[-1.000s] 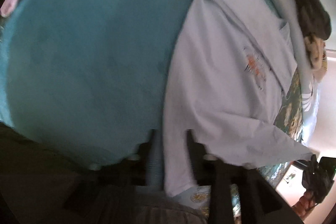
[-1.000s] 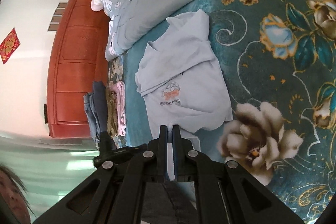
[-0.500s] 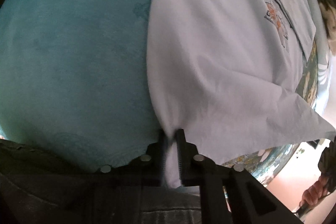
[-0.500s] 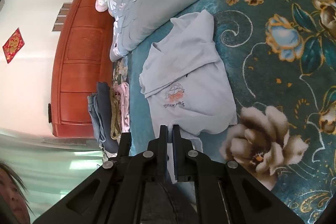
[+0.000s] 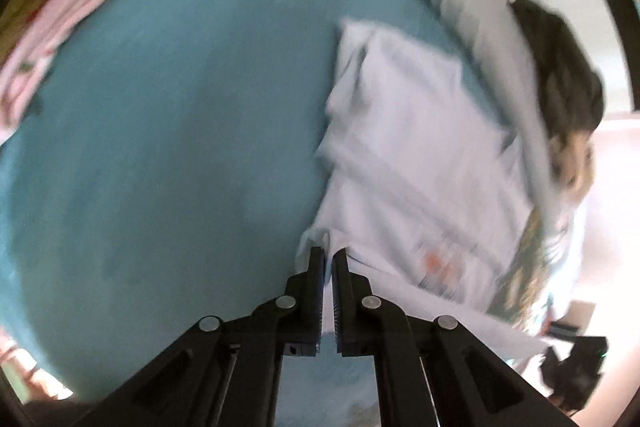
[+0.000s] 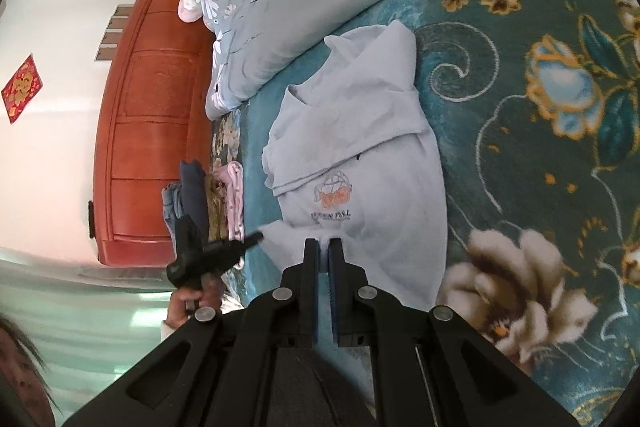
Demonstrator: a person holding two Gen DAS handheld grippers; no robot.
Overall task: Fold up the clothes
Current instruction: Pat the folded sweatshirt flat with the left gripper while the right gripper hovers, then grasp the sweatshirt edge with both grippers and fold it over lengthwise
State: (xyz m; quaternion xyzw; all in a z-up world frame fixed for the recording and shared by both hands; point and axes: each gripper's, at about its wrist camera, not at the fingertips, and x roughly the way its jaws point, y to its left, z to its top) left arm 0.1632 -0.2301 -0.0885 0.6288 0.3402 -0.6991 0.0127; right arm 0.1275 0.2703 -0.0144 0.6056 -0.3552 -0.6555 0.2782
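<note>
We have the pale shirt (image 6: 360, 163) lying part-folded on the teal bedspread (image 5: 168, 155) next to the folded pile (image 6: 224, 195), left gripper (image 5: 327, 259) jaws opening with hem cloth pinched between them, right gripper (image 6: 324, 247) clamped on the hem too

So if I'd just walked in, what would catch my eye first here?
Probably the pale blue shirt with an orange logo, spread mid-bed, its near hem pinched by the right claw and the left claw. Around it, the teal bedspread blooms with big flowers, and a red-brown headboard stands at the left.
</note>
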